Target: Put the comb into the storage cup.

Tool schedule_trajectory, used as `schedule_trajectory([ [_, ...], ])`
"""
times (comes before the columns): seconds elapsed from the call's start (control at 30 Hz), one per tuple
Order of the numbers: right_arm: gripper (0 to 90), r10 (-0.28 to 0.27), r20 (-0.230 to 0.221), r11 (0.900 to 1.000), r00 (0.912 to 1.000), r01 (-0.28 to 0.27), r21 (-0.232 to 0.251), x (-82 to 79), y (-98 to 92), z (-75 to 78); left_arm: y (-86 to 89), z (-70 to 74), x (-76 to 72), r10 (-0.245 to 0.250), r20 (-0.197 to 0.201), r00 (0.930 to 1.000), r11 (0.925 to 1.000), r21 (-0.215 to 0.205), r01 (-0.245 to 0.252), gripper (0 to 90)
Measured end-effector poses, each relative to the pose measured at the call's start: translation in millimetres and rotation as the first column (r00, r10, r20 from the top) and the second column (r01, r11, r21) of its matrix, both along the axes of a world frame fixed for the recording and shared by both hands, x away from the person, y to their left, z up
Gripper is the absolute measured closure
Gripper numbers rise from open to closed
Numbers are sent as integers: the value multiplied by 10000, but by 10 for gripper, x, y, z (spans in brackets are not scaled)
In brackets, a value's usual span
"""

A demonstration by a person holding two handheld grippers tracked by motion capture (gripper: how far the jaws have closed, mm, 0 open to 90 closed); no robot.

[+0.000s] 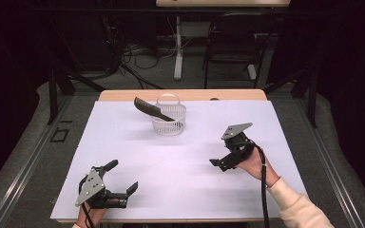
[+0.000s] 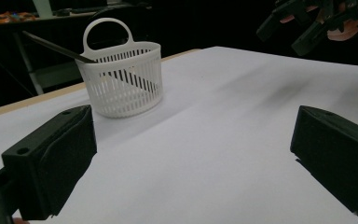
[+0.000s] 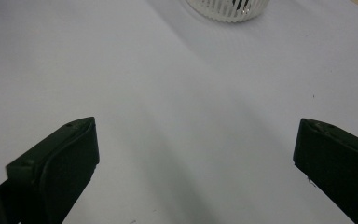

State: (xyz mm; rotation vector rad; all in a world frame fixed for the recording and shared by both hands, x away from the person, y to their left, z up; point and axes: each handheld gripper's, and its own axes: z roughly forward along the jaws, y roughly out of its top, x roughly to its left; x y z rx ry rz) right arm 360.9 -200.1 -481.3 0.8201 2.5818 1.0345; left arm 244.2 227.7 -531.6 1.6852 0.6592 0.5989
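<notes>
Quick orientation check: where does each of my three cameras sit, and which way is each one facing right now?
High view: above the near edge, facing forward-down on the table; shows both hands, left gripper, right gripper.
Left gripper view: rides the left gripper, facing the basket and comb; own jaws wide apart.
Right gripper view: faces down at the table; jaws apart.
Shared: the basket appears in all three.
</notes>
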Motion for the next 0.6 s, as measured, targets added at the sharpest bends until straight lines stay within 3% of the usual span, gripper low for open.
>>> schedule_trajectory([
  [0.6,0,-344,82,9992,9994,342,182,-263,-220,-105,3,-1,3,8,-10,10000,10000,3,-8,4],
])
